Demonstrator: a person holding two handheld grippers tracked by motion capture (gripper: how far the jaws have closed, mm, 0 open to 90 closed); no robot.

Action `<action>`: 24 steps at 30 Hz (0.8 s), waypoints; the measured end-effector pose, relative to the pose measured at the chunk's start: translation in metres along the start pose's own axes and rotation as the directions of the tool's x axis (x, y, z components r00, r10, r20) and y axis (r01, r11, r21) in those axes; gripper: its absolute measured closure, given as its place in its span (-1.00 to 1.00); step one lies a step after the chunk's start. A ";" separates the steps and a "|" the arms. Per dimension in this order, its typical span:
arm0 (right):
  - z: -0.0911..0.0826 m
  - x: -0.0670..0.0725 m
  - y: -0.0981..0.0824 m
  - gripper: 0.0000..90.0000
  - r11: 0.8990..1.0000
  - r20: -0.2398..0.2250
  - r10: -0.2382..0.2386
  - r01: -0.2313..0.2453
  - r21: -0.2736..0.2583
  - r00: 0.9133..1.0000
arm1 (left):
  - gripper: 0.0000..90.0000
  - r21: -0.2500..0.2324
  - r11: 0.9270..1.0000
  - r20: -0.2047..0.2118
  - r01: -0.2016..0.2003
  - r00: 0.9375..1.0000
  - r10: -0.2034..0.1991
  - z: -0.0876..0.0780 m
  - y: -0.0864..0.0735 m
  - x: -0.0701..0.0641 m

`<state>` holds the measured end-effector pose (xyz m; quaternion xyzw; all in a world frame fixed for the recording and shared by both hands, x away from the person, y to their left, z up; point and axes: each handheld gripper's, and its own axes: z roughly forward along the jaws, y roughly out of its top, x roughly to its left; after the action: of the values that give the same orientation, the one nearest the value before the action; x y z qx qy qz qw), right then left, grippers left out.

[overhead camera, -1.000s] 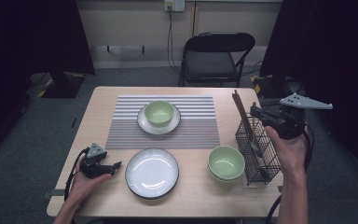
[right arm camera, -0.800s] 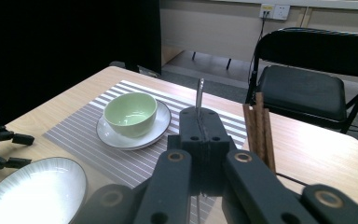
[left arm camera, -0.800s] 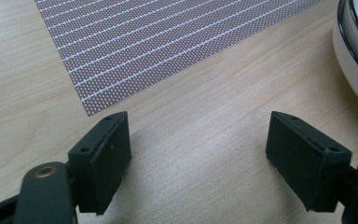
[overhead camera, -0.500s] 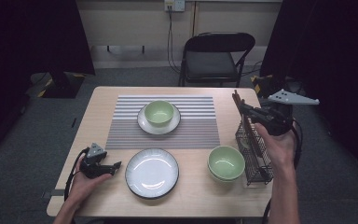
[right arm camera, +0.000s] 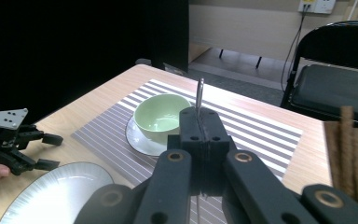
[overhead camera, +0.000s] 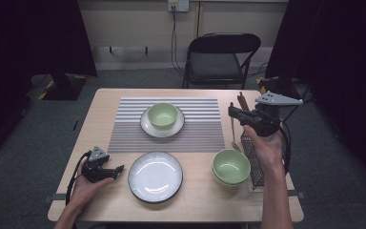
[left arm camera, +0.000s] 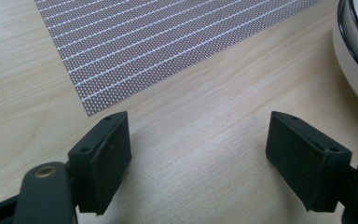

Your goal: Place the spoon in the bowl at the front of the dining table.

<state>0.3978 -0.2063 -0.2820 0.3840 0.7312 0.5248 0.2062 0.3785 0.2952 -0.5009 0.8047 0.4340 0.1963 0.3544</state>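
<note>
Metal utensil (right arm camera: 199,93), its long axis near-vertical, is pinched in the right tongs (overhead camera: 232,112) above the counter's (overhead camera: 100,102) right edge; left tongs (overhead camera: 116,171) lie spread, far leftward.

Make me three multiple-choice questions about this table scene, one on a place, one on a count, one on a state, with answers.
1. Where does the pale green bowl on the small white saucer stand?
A. on the striped grey placemat
B. in the black wire rack
C. on the chair

2. How many pale green bowls are on the table?
A. one
B. two
C. four

3. How are the left gripper's jaws?
A. shut on a spoon
B. open, nothing between
C. shut on the plate

Answers:
1 A: the bowl sits on the placemat.
2 B: a second bowl stands beside the rack.
3 B: the left gripper shows bare wood between its jaws.
</note>
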 end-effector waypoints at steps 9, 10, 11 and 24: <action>0.017 0.009 0.000 1.00 1.000 -0.046 -0.005 0.005 -0.009 0.999 | -0.52 0.000 1.000 0.000 -0.001 1.000 0.001 0.000 0.000 0.000; 0.020 0.011 -0.002 1.00 1.000 -0.050 -0.004 0.004 -0.004 0.999 | -0.52 0.000 1.000 0.000 0.000 1.000 0.000 0.000 0.000 0.000; 0.023 0.012 -0.003 1.00 1.000 -0.056 -0.004 0.004 -0.001 0.998 | -0.52 0.000 1.000 0.000 0.000 1.000 0.000 0.000 0.000 0.000; 0.055 0.028 -0.005 1.00 1.000 -0.121 -0.011 0.014 0.024 0.993 | -0.52 0.000 1.000 0.000 -0.001 1.000 0.001 0.000 0.000 0.000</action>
<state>0.4176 -0.1523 -0.3043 0.3496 0.7510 0.5367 0.1602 0.3785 0.2952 -0.5009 0.8049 0.4337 0.1963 0.3544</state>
